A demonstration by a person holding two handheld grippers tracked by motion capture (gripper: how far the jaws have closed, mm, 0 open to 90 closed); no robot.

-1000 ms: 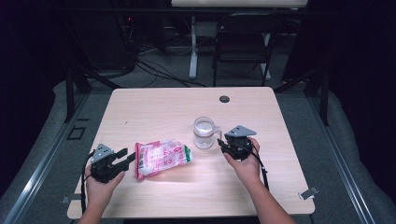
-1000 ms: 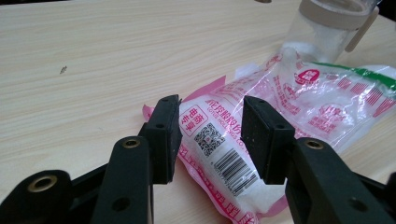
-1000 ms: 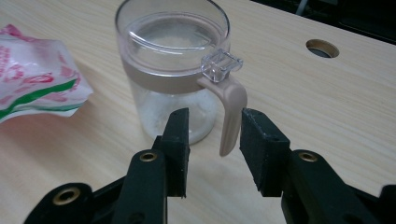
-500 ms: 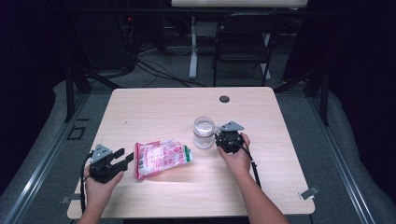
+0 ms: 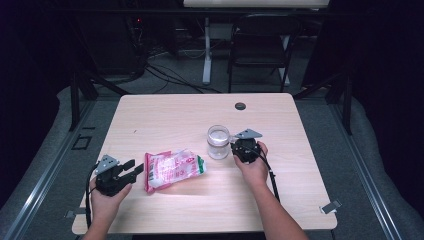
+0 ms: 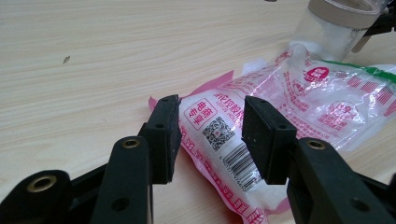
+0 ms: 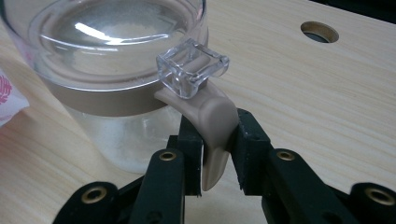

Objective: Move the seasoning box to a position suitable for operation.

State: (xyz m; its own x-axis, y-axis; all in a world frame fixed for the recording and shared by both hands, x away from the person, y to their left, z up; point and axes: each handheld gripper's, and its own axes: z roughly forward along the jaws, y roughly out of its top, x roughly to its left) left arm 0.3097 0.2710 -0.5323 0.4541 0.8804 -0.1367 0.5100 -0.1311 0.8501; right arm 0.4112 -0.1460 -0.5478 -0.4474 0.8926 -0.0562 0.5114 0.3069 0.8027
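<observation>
- Moved in since a second ago: right gripper, from just beside the jar to contact with it, jaws now clamped on the tan latch tab; left gripper unchanged, just left of the bag.
- Jar: near table centre, upright, lid closed, white powder low inside. Likely rigid, smooth, fairly heavy and breakable; best held by the tab or tan band, not the slick wall.
- Bag: flat on the table, left of the jar and close to it. Crinkly, thin, soft; likely light and slippery; best pinched at the sealed edge.
- Left gripper: open, jaws straddling the bag's near end without pinching.
- Right gripper view: reveals the clear clasp above the tab.
- Left gripper view: reveals barcode and QR label.
- High view: gives overall layout, plus a dark hole at the far edge.
</observation>
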